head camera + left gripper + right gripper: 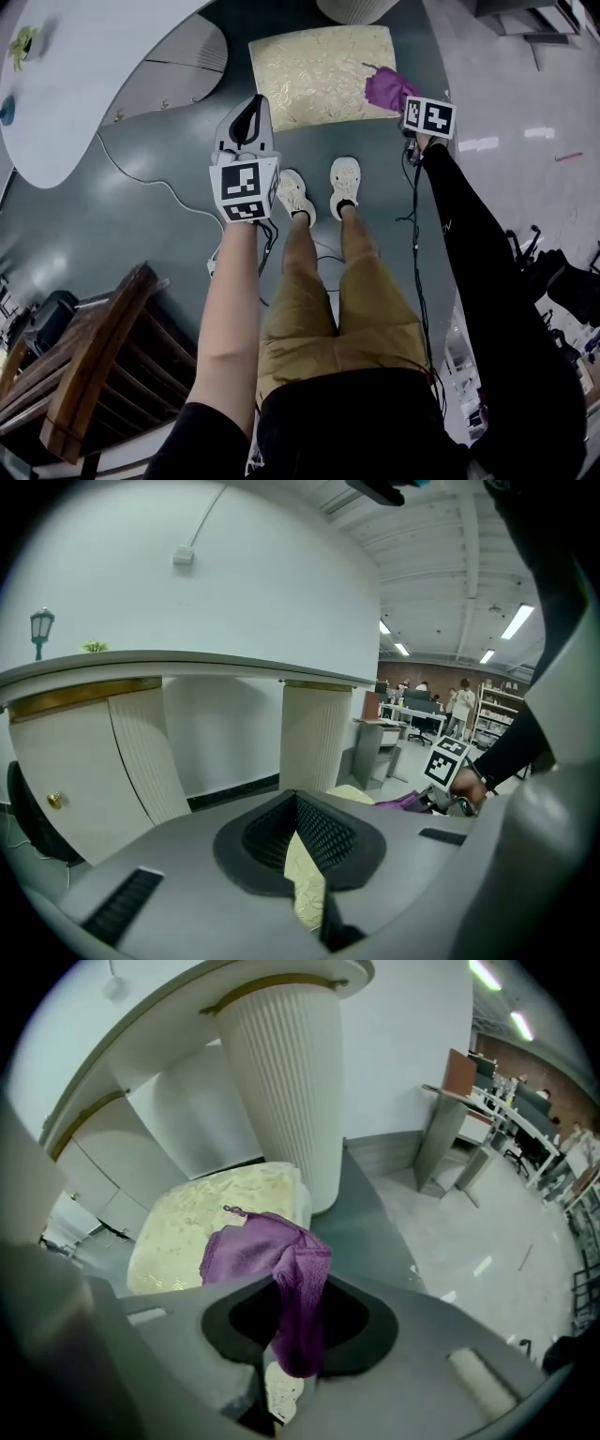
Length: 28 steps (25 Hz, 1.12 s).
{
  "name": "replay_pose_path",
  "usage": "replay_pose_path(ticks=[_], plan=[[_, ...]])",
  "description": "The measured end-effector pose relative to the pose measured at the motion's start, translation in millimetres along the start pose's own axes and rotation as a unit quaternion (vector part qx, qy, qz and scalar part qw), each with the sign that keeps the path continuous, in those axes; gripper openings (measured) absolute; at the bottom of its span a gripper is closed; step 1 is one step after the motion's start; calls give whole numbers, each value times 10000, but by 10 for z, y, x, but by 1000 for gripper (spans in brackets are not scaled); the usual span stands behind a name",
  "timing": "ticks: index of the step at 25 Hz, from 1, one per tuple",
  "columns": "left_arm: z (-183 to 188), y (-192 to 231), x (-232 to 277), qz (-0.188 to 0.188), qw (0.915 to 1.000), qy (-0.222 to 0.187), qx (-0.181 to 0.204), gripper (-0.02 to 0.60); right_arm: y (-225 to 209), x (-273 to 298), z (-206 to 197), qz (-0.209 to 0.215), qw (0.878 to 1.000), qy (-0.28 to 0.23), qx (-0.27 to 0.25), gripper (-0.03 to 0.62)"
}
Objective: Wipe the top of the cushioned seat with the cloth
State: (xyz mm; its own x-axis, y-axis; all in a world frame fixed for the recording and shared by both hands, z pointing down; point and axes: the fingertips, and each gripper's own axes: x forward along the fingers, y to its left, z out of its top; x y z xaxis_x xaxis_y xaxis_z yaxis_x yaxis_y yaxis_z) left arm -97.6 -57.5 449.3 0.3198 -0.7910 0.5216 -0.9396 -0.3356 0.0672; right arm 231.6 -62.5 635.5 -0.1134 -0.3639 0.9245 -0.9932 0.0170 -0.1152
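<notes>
Your right claw (406,105) is clamped on the purple terry cloth (267,1251). One fold is pinched between the jaws and hangs down through them, while the rest spreads forward onto the cushioned seat with the pale gold patterned top (314,70). From your head view the cloth (384,87) lies at the seat's right edge, on the corner nearer you, and the claw's marker cube sits just beside it. In the right gripper view the claw (291,1335) points down at that corner of the seat (202,1218). The white fluted pedestal (281,1082) stands right behind the seat.

Your left claw (251,117) hangs over the grey floor (141,216), just short of the seat's near left corner and not touching it. Its jaws stand a narrow gap apart and hold nothing. In the left gripper view only a sliver of the gold seat (307,883) shows through that gap. Farther right in that view you can see the cloth (408,801) by your other hand.

The curved white worktop (84,66) lies off to your left, well apart from the seat. A brown wooden chair (84,366) stands beside your left leg.
</notes>
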Motion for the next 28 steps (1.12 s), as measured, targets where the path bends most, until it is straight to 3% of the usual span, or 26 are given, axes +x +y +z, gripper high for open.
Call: replay_pose_path(ticks=[4,6,14,18,22,28], plan=[[53,-53,46,4,10000,2,43,8,-605,-169,-66,-826,9960,30,333,80],[69,-84,51,-1,10000,3,65,8,-792,-256,-118,-1032,9933,-17,518,80],[45,-98,42,7,10000,35,66,8,-888,-436,-233,-1062,9927,-221,531,80],[41,-65,9,56,10000,-15,16,8,-523,-589,-25,-392,9950,-770,505,80],[44,27,-58,154,9998,-84,-69,8,203,-746,175,426,9919,-1197,-50,80],[-42,212,-233,338,9990,-108,-265,8,1664,-781,177,1884,9712,-1242,-763,80]])
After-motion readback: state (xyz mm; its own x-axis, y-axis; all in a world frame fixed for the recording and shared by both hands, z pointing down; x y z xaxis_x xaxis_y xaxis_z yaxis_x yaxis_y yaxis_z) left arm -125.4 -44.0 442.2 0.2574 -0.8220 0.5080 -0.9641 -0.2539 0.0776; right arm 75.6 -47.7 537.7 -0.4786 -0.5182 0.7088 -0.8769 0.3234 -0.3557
